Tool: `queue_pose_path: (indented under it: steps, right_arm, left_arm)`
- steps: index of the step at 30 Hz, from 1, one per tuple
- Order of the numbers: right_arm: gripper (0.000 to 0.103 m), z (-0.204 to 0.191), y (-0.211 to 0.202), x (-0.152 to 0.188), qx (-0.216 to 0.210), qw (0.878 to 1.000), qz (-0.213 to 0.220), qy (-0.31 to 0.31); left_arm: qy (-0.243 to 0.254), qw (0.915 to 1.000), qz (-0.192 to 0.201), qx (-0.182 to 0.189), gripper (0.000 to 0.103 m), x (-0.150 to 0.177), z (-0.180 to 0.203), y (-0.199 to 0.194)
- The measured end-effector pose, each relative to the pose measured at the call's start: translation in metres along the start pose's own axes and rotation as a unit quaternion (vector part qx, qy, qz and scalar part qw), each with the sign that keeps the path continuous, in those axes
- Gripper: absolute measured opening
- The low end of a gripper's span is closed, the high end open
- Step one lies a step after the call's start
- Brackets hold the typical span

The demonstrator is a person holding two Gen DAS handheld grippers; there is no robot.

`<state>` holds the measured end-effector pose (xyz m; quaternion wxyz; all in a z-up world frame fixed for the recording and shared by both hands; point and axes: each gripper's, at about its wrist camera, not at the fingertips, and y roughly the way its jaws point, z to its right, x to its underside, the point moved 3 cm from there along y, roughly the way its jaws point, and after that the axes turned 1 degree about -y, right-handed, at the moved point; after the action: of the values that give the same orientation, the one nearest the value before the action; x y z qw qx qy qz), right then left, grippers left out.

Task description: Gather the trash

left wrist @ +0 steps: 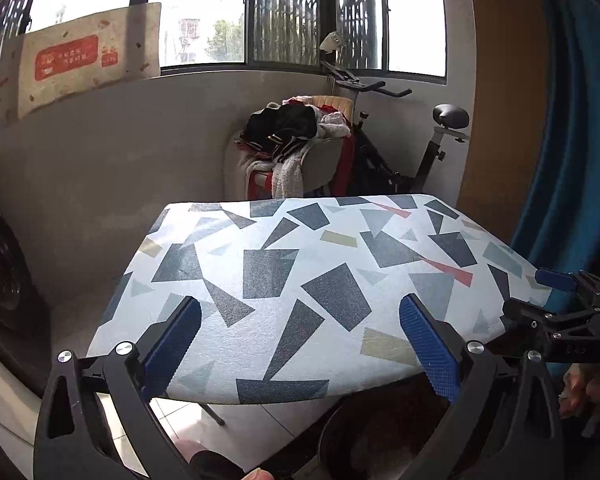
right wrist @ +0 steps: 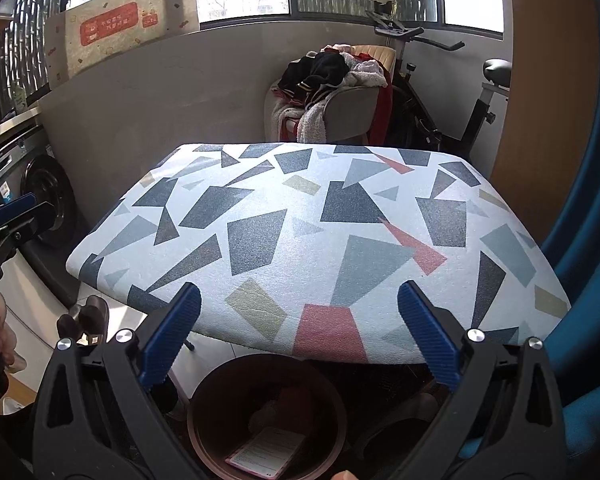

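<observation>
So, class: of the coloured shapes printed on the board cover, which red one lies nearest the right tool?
The red trapezoid at the cover's near edge, between the right tool's fingers; the other red shapes are thin slivers farther back.

Blown-out daylight through rear windows (left wrist: pixel 204 12), dim foreground, shadowed floor, strong fisheye curvature, dark vignetted corners

Padded board (right wrist: pixel 300 216) with a white cover printed in grey, blue, beige and red angular shapes, filling the middle of both views; top bare. Below it, pale tiled floor (left wrist: pixel 240 432) at the lower centre of the left view. On the floor at the bottom centre of the right view, a round brown bin (right wrist: pixel 268 420) with a printed paper (right wrist: pixel 266 456) inside.
</observation>
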<state>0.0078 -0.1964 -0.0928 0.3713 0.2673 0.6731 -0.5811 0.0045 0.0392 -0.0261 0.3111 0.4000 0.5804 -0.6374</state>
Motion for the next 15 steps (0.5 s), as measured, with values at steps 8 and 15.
queue_pose_path:
  steps: [8, 15]
  right_arm:
    - [0.097, -0.009, -0.029, -0.023, -0.002, 0.999, 0.032, -0.012]
    - [0.097, -0.01, -0.043, -0.032, -0.002, 0.999, 0.049, -0.016]
  left_arm:
    - [-0.002, 0.9998, 0.019, -0.01, 0.097, -0.021, -0.005, -0.019]
    - [-0.004, 0.9997, 0.011, -0.024, 0.097, -0.021, -0.006, -0.021]
